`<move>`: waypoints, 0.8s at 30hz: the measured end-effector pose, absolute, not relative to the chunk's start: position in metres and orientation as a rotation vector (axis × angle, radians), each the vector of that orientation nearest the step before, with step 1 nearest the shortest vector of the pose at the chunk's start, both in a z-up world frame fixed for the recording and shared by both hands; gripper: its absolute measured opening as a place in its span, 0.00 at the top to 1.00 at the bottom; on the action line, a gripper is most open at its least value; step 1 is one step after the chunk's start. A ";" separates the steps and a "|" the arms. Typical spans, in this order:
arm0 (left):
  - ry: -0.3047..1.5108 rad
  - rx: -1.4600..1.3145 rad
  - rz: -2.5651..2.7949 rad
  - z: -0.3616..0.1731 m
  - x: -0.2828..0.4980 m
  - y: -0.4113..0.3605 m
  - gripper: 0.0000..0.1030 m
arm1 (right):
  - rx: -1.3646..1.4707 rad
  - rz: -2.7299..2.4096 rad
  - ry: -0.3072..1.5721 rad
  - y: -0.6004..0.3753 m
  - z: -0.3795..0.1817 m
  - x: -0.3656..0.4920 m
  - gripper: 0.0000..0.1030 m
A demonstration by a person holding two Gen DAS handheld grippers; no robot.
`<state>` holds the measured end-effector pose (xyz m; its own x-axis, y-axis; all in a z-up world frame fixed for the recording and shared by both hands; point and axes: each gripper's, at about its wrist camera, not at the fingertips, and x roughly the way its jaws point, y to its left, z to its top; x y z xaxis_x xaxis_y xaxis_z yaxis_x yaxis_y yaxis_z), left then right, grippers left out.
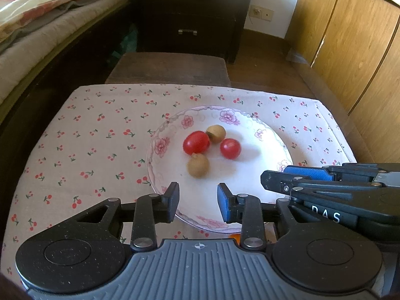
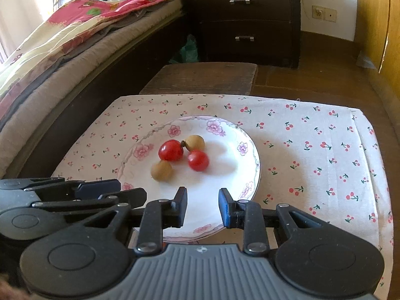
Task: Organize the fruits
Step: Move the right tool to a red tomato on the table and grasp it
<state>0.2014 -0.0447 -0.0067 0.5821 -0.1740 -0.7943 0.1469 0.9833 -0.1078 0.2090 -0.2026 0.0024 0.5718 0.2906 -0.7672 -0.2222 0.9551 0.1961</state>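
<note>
A white floral plate sits on a cherry-print cloth. On it lie two red tomatoes and two brown round fruits. My left gripper is open and empty above the plate's near edge. My right gripper is open and empty, also over the near edge. Each gripper shows from the side in the other's view, the right one and the left one. A small orange thing peeks out beneath the left gripper.
The cloth covers a low table. A dark wooden stool stands behind it. A bed is at the left, a dark drawer chest at the back, and wooden cupboard doors at the right.
</note>
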 end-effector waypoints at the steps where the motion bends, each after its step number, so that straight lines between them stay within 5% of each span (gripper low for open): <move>1: 0.931 -0.031 -0.187 -0.007 0.201 -0.044 0.59 | 0.077 0.298 0.914 -0.202 0.003 0.208 0.71; 24: 0.898 0.031 -0.198 0.006 0.172 -0.043 0.59 | -0.020 0.290 0.891 -0.189 0.020 0.176 0.71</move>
